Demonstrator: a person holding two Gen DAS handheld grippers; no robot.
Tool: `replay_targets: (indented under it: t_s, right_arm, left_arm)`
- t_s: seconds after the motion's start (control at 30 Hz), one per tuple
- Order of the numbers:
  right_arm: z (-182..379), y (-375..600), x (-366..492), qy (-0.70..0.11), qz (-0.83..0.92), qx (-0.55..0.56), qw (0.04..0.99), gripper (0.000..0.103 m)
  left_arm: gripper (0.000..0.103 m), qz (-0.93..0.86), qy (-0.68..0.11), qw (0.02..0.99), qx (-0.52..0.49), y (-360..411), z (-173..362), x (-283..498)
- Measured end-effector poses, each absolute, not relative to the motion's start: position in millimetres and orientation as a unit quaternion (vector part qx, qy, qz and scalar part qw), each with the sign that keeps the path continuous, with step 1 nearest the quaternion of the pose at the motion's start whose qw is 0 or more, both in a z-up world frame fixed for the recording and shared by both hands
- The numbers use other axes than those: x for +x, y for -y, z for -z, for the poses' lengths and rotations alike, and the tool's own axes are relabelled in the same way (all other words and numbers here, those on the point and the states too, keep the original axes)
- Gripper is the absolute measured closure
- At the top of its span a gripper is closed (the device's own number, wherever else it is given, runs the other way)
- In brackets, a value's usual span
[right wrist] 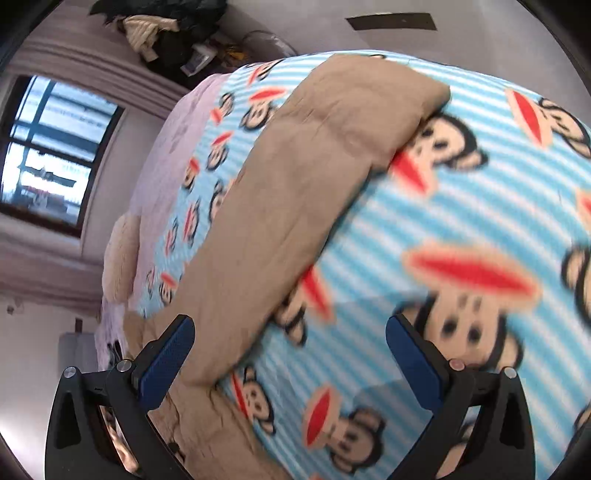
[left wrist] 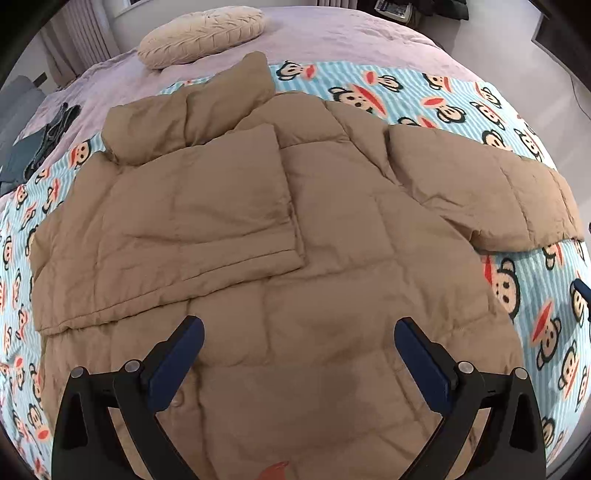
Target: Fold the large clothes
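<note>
1. I see the tan puffer jacket (left wrist: 280, 229) lying flat on the monkey-print blanket (left wrist: 436, 99) that covers the bed (left wrist: 332, 33); one sleeve (left wrist: 207, 206) is folded across the body, the other sleeve (left wrist: 491, 195) lies out to the side
2. My left hand-held gripper (left wrist: 299, 354) hangs over the lower part of the jacket with its jaws spread wide and nothing between them
3. My right hand-held gripper (right wrist: 290, 354) is spread just as wide, empty, over the blanket near the outstretched sleeve (right wrist: 306, 177); that view is blurred, so I judge the sleeve's exact edge poorly
4. Risk, as I judge it: if I close the right jaws while the view is smeared, I may pinch the blanket along with the sleeve and drag the bedding into the fold
5. Risk: the filling is thick and springy, so a folded sleeve may creep open once released, and a shallow pinch on the slick shell may slip out
6. Risk: grabbing only the top layer near the hem could lift one layer and leave the fold lopsided
7. Count: one jacket, two sleeves (one folded in, one out), two hand-held grippers, one round cream cushion (left wrist: 203, 33) near the head of the bed, one blanket
8. Some dark clothing (left wrist: 55, 129) lies at the bed's far left edge; I cannot tell how many pieces
</note>
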State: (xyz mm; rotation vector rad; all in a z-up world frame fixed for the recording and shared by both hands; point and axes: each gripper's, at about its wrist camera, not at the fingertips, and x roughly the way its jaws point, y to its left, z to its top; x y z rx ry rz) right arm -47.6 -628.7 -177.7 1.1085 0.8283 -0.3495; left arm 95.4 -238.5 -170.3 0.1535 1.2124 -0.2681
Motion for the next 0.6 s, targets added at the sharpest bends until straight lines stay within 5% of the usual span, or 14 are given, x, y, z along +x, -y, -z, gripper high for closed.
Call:
replay_targets:
  t_s: [0.43,0.5,0.57,0.6]
  right_arm:
    - [213.5,712.9,-6.4,-0.261,0.132,0.654,0.698,0.003]
    - [222.8,715.6,-2.2,-0.249,0.127,0.689,0.669,0.023]
    - [238.5,714.9,5.9,-0.252,0.116,0.726,0.629,0.062]
    - [246.7,713.0,8.6,-0.244,0.104,0.746,0.611,0.072]
  left_arm:
    - [0.000,0.122,-0.578,0.805,0.061,239.0,169.4,104.7]
    - [0.000,0.117,-0.576,0.807,0.064,236.5,168.3,107.2]
    - [0.000,0.116,-0.575,0.808,0.060,231.9,166.0,110.0]
    - [0.000,0.113,-0.575,0.809,0.056,228.2,164.7,111.9]
